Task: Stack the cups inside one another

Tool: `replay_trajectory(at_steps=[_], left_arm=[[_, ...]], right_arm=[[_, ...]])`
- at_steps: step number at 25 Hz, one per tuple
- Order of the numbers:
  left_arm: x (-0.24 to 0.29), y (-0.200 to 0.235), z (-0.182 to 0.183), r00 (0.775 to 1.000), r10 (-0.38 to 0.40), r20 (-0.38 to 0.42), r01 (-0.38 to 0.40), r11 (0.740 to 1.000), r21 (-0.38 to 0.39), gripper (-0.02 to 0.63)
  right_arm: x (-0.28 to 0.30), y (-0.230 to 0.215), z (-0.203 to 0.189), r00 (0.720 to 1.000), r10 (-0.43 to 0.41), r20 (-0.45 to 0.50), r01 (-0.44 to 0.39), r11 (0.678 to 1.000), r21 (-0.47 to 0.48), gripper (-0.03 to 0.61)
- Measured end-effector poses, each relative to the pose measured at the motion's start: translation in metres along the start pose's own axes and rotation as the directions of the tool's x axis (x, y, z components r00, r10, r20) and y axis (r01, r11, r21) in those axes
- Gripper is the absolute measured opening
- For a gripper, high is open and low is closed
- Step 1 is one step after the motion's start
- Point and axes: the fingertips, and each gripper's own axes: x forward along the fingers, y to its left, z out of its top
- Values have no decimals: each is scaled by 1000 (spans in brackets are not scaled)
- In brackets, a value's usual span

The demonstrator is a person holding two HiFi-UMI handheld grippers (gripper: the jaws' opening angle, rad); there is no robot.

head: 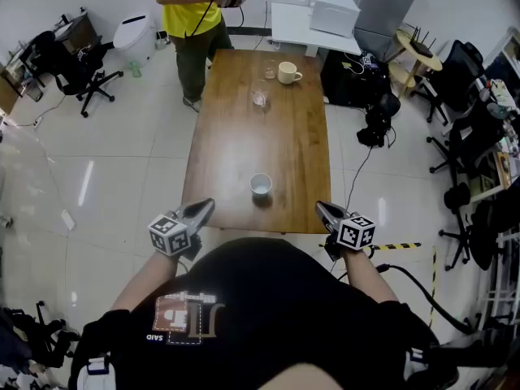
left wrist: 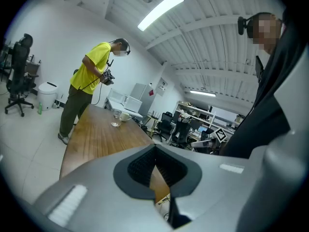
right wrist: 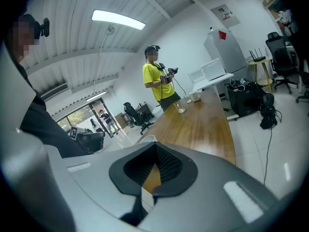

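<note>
A small white cup [head: 260, 184] stands near the front of the wooden table [head: 227, 153]. At the far end are a clear glass [head: 259, 98], a second glass [head: 270, 72] and a cream mug [head: 287, 72]. My left gripper [head: 205, 207] hovers at the table's front left edge, my right gripper [head: 322, 209] at the front right edge. Both are apart from every cup. The left gripper [left wrist: 155, 149] is shut and empty, with the glass [left wrist: 116, 118] and mug [left wrist: 125, 116] far ahead. The right gripper [right wrist: 155, 146] is shut on nothing; the white cup's rim [right wrist: 147, 139] shows just beyond it.
A person in a yellow shirt [head: 191, 6] stands at the table's far left corner holding a device. White cabinets [head: 313, 10] stand behind the table. Office chairs [head: 77, 63] are at the left and more chairs [head: 463, 128] at the right. A cable [head: 357, 169] lies on the floor.
</note>
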Motion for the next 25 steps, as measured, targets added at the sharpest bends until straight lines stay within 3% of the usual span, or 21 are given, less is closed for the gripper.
replay_trajectory(at_steps=[9,25], left_arm=[[-31,28,6,999,39,32,-39,999,-13,3],[-25,24,1,997,47,55,-46,999,-16,2]], right_arm=[[37,29,4,999,39,-28,-40,997,-63,12],[41,19,3,996,4,-86,-15,991,-136,12]])
